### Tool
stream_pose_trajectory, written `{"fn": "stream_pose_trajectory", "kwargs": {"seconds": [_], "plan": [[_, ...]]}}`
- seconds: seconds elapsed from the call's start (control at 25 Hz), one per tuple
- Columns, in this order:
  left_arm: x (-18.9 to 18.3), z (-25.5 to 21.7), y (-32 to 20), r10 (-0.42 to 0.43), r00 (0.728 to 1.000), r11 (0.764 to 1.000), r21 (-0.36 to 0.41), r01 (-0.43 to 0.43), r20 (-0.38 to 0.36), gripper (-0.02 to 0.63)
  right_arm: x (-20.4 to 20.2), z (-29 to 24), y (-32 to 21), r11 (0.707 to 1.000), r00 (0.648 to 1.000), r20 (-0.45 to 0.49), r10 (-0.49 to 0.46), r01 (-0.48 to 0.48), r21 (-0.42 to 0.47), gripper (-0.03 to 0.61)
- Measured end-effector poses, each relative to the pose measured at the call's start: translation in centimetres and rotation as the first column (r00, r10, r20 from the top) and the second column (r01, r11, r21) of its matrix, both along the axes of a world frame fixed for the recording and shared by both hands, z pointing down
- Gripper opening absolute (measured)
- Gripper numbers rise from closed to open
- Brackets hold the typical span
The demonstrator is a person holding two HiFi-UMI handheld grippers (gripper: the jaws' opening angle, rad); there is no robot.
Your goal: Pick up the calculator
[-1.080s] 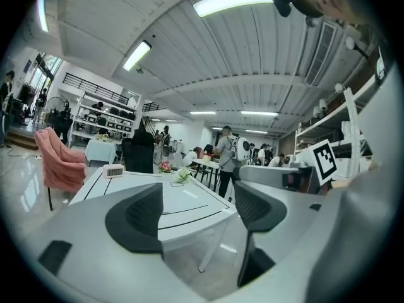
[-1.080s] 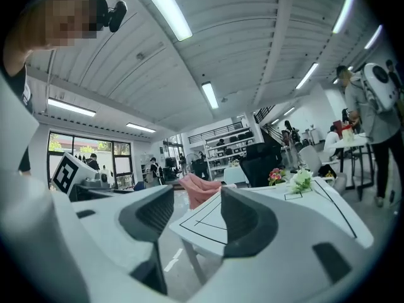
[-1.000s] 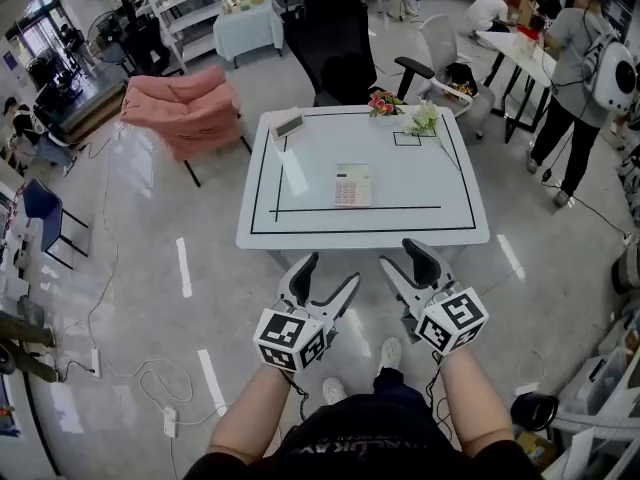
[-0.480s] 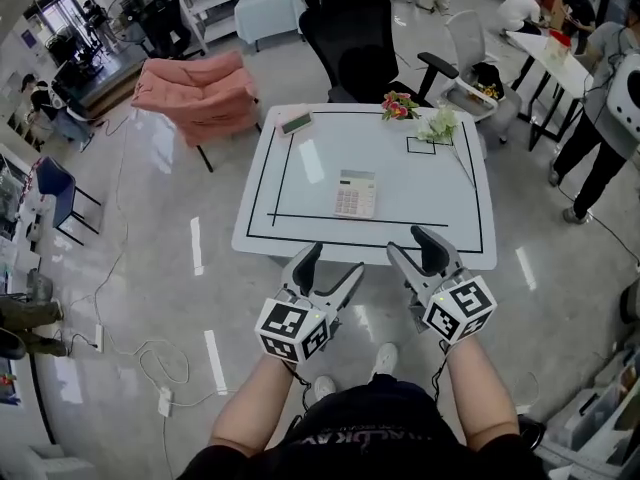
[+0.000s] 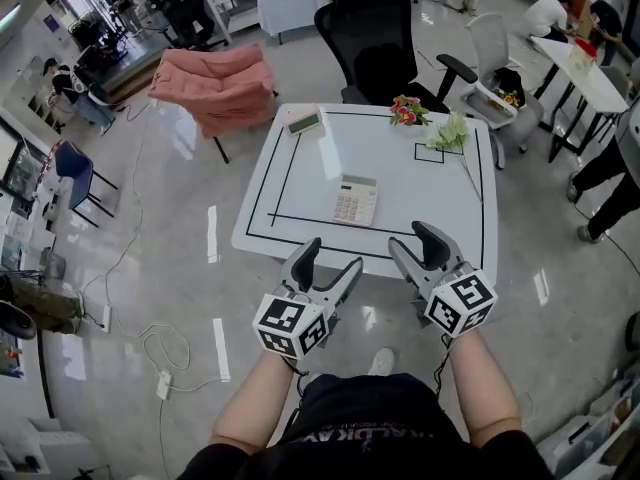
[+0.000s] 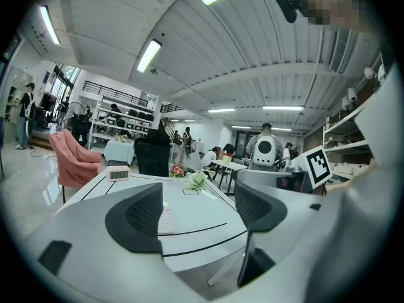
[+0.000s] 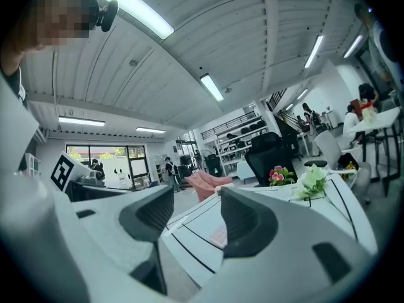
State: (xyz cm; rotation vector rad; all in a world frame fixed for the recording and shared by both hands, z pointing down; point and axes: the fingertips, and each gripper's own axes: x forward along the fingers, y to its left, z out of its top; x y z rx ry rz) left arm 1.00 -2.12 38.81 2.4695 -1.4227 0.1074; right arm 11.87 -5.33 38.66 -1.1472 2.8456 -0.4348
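Table [image 5: 425, 203] edge nearer; left tongs [image 5: 332, 257], right tongs [image 5: 413, 240] agape; calculator [image 5: 355, 200] beyond.

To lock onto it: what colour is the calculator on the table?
Whitish, with pinkish keys; the calculator shows best in the head view.

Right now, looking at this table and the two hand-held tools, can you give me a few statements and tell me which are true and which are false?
1. The calculator lies on the white table, inside the black outline. True.
2. The left tool is shut on the calculator. False: its jaws are apart with nothing between them, near the table's near edge.
3. The right tool is open. True.
4. The flowers lie touching the calculator. False: they lie toward the table's far right, apart from it.
5. A black office chair stands at the table's far side. True.
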Motion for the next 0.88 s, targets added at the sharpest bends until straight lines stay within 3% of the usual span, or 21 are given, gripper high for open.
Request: {"fn": "stream_pose_trajectory", "kwargs": {"seconds": [0.48, 0.88], "plan": [[1.1, -0.3, -1.9, 0.003, 1.0, 1.0, 0.01, -0.003, 0.001, 0.345, 1.4, 0.8, -2.4, 1.0, 1.0, 0.011, -0.008, 0.009, -0.02, 0.218], [1.3, 1.0, -8.1, 0.111, 0.994, 0.994, 0.0, -0.111, -0.009, 0.347, 1.3, 2.7, -7.1, 0.997, 0.998, 0.002, 0.066, -0.066, -0.05, 0.218]]}}
